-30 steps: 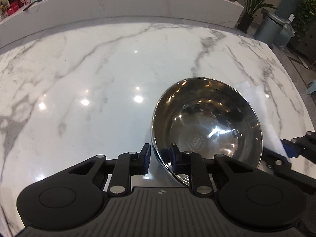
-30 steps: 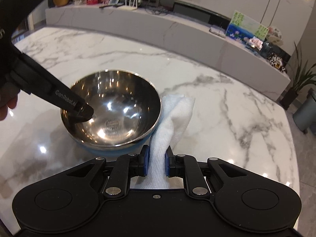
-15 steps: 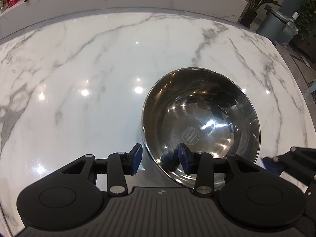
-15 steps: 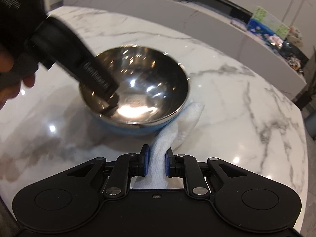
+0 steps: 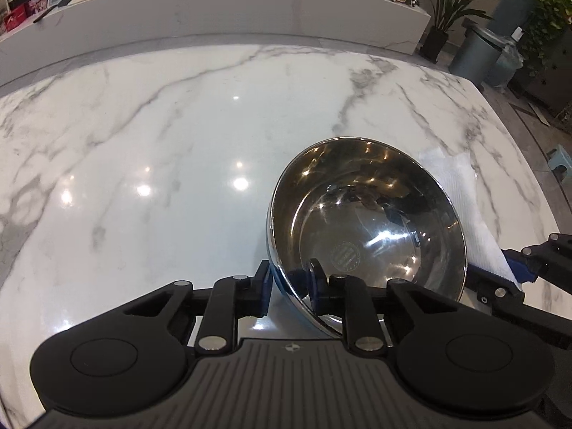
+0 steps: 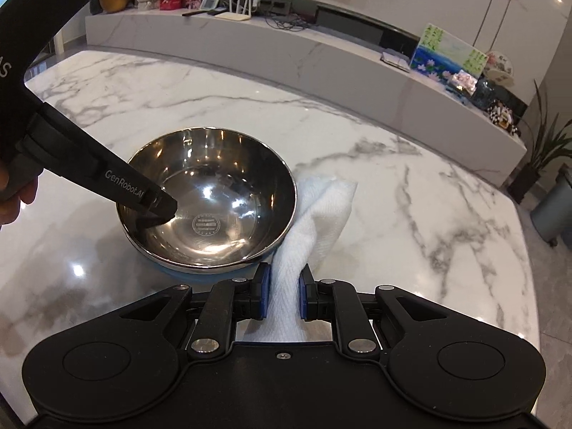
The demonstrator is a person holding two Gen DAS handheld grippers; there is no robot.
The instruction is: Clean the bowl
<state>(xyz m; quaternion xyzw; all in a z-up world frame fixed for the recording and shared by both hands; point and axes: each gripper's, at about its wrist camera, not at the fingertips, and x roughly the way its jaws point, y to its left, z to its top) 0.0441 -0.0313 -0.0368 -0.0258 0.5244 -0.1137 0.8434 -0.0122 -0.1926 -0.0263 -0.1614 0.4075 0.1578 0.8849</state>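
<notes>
Left gripper [image 5: 287, 291] on the bowl [image 5: 368, 228] rim, marble table [image 5: 178, 150] beyond.

The two blue-padded fingers straddle the near-left rim of the steel bowl, one pad outside the wall, the other inside; whether they press it cannot be told. The bowl tilts, its mouth toward the camera, a round stamp at its bottom. A white cloth [image 5: 461, 193] lies against its far right side, running to the right gripper [image 5: 514, 271], whose blue pads pinch the cloth's end. A grey bin [image 5: 475, 53] and a potted plant [image 5: 443, 18] stand past the table's far right corner.
</notes>
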